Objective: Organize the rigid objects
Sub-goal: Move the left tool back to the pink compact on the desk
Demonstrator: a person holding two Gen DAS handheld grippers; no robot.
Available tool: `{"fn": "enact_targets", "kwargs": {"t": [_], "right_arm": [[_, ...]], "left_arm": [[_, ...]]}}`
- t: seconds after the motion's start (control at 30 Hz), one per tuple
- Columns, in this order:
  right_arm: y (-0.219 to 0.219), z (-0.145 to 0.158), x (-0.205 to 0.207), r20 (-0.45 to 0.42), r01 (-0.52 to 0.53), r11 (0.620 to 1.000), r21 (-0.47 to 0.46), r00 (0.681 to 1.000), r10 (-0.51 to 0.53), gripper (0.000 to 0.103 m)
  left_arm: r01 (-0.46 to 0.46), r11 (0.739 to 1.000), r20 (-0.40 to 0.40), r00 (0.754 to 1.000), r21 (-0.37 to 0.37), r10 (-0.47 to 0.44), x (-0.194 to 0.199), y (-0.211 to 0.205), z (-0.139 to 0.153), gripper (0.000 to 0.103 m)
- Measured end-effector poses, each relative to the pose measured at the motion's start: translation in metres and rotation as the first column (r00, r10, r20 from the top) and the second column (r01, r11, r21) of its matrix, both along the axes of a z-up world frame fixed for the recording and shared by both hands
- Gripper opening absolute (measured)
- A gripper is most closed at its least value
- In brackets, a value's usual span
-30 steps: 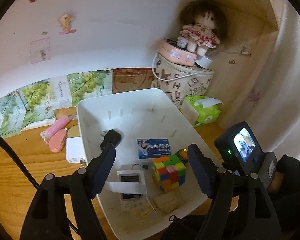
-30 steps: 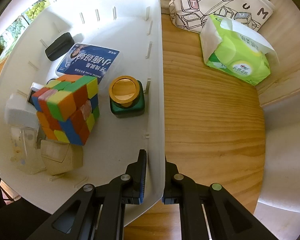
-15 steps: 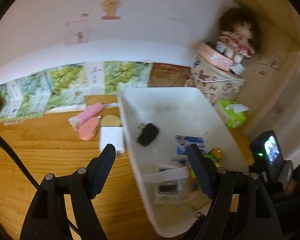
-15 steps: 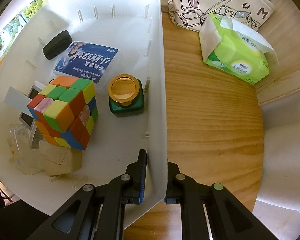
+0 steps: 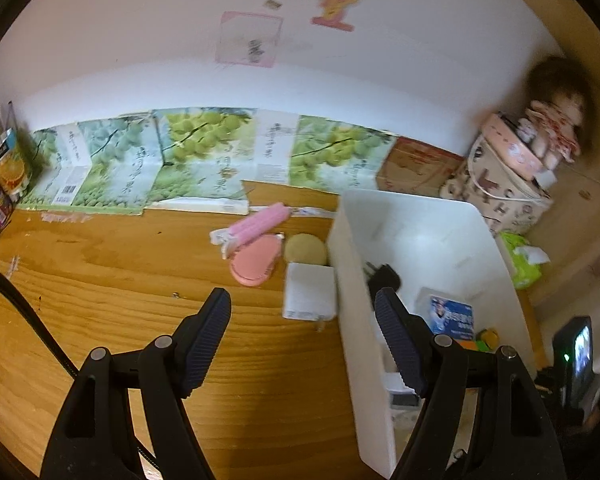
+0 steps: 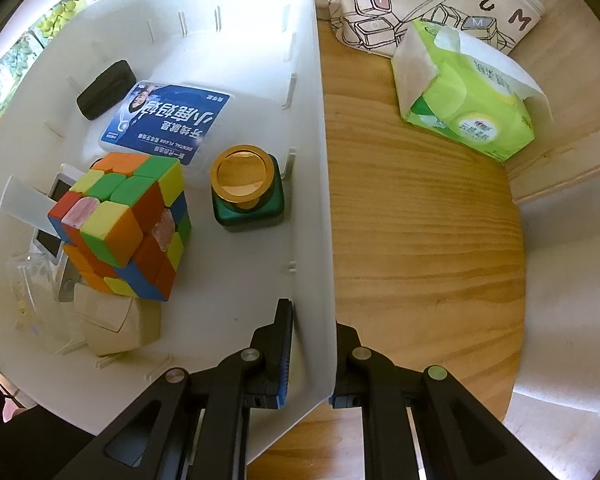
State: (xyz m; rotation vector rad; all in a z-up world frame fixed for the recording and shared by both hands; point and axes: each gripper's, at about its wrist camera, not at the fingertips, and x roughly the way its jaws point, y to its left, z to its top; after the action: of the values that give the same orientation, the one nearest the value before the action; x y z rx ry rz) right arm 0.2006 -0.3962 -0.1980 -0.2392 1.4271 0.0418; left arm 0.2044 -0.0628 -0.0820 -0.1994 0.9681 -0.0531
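White bin [image 6: 320, 160] upright; long axis toward wall.

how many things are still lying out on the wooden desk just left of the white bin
4, clustered by the white plastic bin: a pink tube farthest back, a pink oval case before it, a round tan puff at the bin wall, a white box nearest. Others may be hidden.

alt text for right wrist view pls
The right hand-held gripper is clamped on the white bin wall. Inside sit a colour cube, a gold-capped green bottle, a blue box and a black block.
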Motion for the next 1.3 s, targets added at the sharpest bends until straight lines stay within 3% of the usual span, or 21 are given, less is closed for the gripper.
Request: {"fn": "enact_targets", "kwargs": {"t": [0.37, 0.7, 1.3], "right_arm": [[-0.005, -0.008, 0.003, -0.025, 0.031, 0.999, 0.011, 0.999, -0.031, 0.015], [-0.002, -0.018, 0.009, -0.049, 0.035, 0.999, -0.019, 0.998, -0.036, 0.016], [0.004, -0.034, 0.021, -0.111, 0.06, 0.997, -0.051, 0.992, -0.065, 0.02]], "left_arm": [[-0.047, 0.999, -0.137, 0.989, 0.027, 0.051, 0.041, 0.014, -0.033, 0.078], [-0.104, 0.995, -0.275, 0.956, -0.006, 0.099, 0.067, 0.016, -0.08, 0.078], [-0.198, 0.979, -0.357, 0.912, 0.043, 0.2, 0.106, 0.032, -0.129, 0.078]]}}
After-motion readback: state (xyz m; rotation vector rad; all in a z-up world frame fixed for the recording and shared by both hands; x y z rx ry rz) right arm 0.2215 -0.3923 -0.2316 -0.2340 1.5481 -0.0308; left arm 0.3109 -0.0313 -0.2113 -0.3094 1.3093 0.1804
